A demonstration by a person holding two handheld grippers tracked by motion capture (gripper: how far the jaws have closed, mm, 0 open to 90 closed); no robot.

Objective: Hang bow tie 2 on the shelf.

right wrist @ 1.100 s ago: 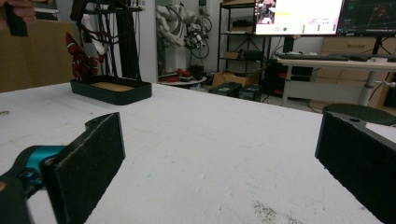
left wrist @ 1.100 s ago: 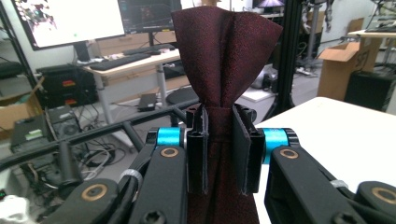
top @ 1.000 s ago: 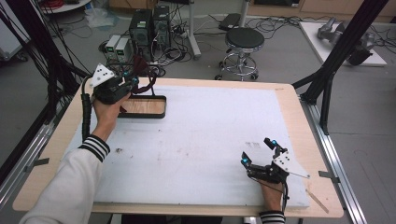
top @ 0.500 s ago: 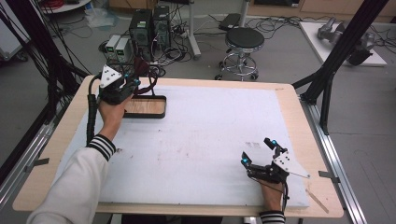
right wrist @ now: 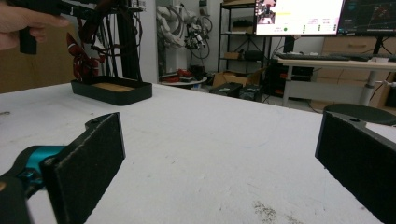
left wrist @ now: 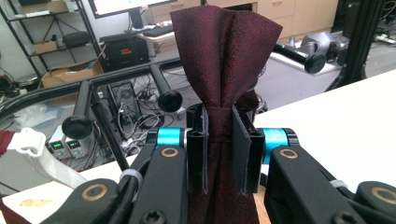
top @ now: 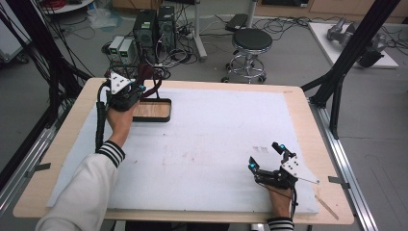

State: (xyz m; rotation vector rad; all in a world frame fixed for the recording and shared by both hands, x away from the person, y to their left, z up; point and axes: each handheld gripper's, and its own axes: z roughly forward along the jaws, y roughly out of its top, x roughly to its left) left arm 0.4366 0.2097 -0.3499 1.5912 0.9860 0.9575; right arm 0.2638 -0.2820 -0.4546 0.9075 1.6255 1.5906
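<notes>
Nearest the person, the right gripper (top: pixel 267 158) rests on the white table cover (top: pixel 216 139) at the near right corner, its jaws spread wide with nothing between them, and it has not shifted over the last second. Farther up at the left, the left gripper (top: pixel 139 89) has its jaws pinched tight on a dark red cloth (left wrist: pixel 224 60), which bunches at the pads and fans out above them in the left gripper view; the rest of the cloth hangs below. Compared with a second ago, the left hand (top: pixel 120 115) has drawn slightly toward the table's far left edge and up, so the cloth now dangles just over the far end of the black tray with a wooden floor (top: pixel 153 110) rather than lower beside it. I judge the cloth is being lifted clear of, or lined up over, the tray; whether it touches the tray I cannot tell
</notes>
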